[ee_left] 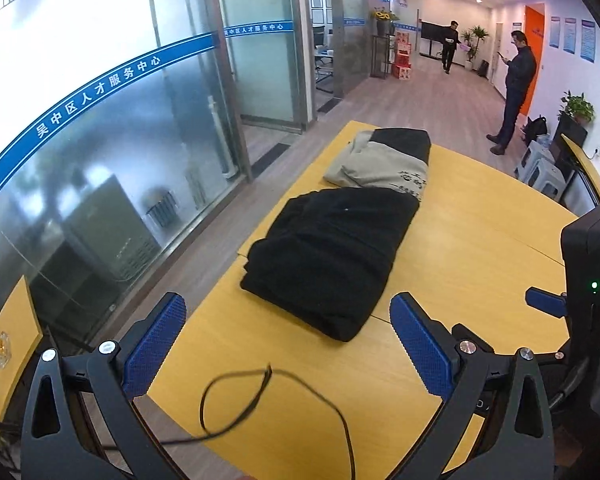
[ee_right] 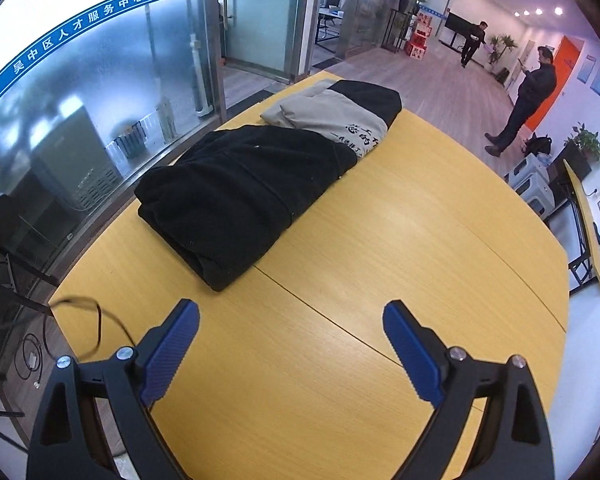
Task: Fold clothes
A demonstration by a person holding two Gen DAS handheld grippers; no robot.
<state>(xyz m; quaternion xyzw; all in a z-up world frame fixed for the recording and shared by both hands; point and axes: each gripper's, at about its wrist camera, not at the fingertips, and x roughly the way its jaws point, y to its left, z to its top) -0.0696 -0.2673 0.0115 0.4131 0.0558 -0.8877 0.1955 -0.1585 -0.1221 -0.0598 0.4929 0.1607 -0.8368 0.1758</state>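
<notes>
A folded black garment lies on the yellow wooden table, near its left edge. Behind it lies a folded beige and black garment with printed characters. Both also show in the right wrist view: the black garment and the beige one. My left gripper is open and empty, just short of the black garment's near end. My right gripper is open and empty over bare table, to the right of the black garment. The right gripper's body shows at the left view's right edge.
A thin black cable loops over the table's near left corner. A glass wall runs along the left. Two men are in the hallway beyond. Stools and plants are at the right.
</notes>
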